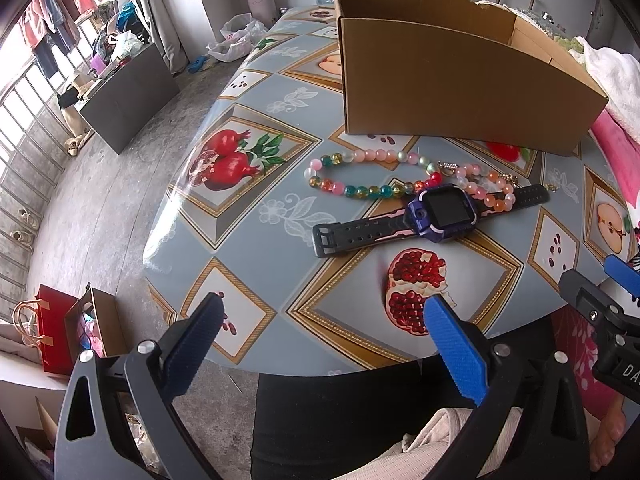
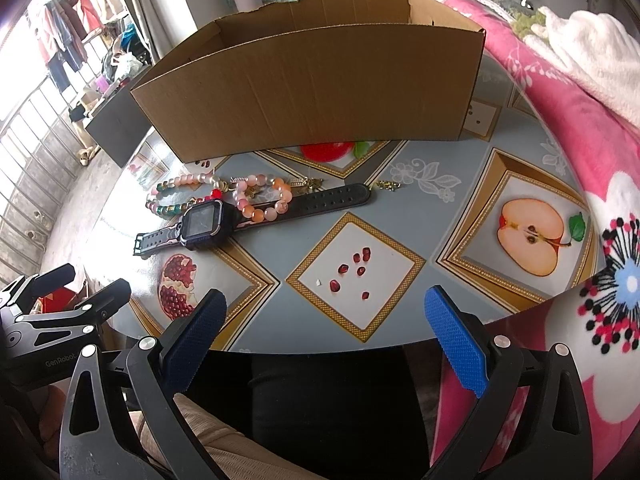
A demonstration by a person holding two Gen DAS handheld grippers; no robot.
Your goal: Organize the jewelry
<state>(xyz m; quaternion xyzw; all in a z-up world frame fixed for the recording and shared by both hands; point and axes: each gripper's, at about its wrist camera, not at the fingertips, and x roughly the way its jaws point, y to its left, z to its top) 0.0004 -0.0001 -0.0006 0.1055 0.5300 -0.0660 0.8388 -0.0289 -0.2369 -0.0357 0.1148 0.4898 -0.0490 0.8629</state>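
My left tongs (image 1: 324, 312) are spread wide with nothing between the blue pads, hanging over the near edge of the table (image 1: 256, 184). My right tongs (image 2: 326, 306) are spread just as wide and empty, also over the near edge, further toward the right side. In the left wrist view I see the right tool's black body at the far right, with the letters "DA" readable before the frame cuts them off. In the right wrist view the left tool's body sits at the lower left, marked "GenRobot".

Ahead of both tongs, well apart from the pads, the jewelry lies in a cluster toward the middle of the table. Nearest is the watch (image 1: 438, 210), flat with its dark screen up; its strap runs roughly parallel to the near edge, buckle end toward the left edge. Just behind it lies the multicolored bead bracelet (image 1: 360, 174), stretched into a long oval along the same axis. The pink and orange bead bracelet (image 1: 490, 188) is draped over the watch strap on the right side. A small gold chain piece (image 2: 386, 185) lies beside the strap tip; I cannot make out its shape.

Behind all 4 stands the cardboard box (image 1: 452, 80), open at the top, its long side facing me.

A pink floral blanket (image 2: 568, 92) covers the right edge.
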